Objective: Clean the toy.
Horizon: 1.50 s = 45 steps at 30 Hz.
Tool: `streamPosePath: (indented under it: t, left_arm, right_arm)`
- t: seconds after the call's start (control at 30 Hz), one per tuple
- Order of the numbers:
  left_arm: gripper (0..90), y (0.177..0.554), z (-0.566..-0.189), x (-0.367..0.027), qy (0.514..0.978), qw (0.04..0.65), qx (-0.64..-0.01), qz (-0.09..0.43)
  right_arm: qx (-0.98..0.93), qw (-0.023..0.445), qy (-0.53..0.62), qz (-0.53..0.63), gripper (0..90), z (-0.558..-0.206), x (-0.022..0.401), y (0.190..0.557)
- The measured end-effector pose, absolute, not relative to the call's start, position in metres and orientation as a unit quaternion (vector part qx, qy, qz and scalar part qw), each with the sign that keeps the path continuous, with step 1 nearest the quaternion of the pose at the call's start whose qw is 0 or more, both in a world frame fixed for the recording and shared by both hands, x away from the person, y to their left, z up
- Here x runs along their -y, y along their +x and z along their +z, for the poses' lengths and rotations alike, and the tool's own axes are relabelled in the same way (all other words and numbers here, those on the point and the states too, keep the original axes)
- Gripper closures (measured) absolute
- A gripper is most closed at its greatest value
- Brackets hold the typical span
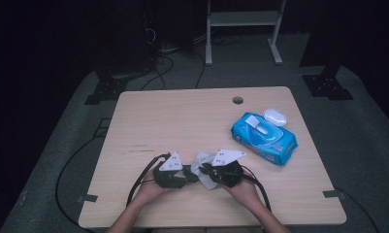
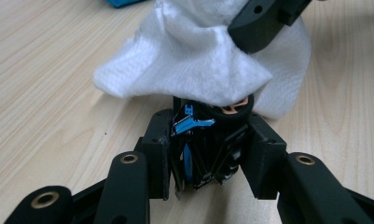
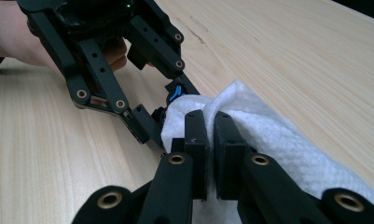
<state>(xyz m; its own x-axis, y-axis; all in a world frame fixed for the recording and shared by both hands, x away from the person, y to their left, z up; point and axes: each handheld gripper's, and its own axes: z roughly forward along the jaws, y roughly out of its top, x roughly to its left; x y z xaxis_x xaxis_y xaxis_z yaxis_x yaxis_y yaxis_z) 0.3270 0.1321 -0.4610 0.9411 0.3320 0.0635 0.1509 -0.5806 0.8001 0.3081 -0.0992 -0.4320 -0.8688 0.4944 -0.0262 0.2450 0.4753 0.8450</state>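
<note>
A wipe [image 1: 205, 171] is lying at the table's [image 1: 182, 121] near edge. A wipes pack [image 1: 264, 138] is sitting behind it to the right, a small case [image 1: 274, 116] just behind that.

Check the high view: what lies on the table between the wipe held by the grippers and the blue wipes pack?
Nothing: bare table separates the white wipe from the blue wipes pack in the high view.

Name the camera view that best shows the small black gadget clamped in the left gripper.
The left gripper view: the small black gadget with blue parts sits close between that gripper's jaws. The right gripper view shows a blue sliver beside the white wipe; the high view, a dark speck.
</note>
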Motion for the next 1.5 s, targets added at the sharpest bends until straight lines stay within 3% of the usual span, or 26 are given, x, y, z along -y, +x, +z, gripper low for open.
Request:
streamPosePath:
  t: [0.33,0.67,1.1,1.23,1.43,1.5]
  left_arm:
    - [58.3,0.329,-0.461,-0.136,0.883,0.436,-0.140,0.104]
    - [58.3,0.329,-0.460,-0.137,0.883,0.435,-0.141,0.105]
    - [58.3,0.330,-0.461,-0.137,0.882,0.436,-0.143,0.108]
    - [58.3,0.330,-0.461,-0.137,0.882,0.436,-0.142,0.109]
    - [58.2,0.329,-0.461,-0.135,0.883,0.437,-0.136,0.106]
    - [58.2,0.329,-0.461,-0.135,0.883,0.437,-0.137,0.106]
  right_arm:
    - [-0.833,0.184,0.285,0.436,86.4,-0.428,0.145,0.324]
    - [-0.836,0.222,0.289,0.411,86.5,-0.419,0.151,0.323]
    - [-0.868,0.132,0.256,0.404,84.5,-0.412,0.155,0.328]
    - [-0.861,0.147,0.254,0.416,70.1,-0.414,0.147,0.328]
    - [-0.849,0.141,0.271,0.432,64.7,-0.424,0.138,0.334]
    - [-0.839,0.144,0.276,0.445,67.6,-0.427,0.137,0.332]
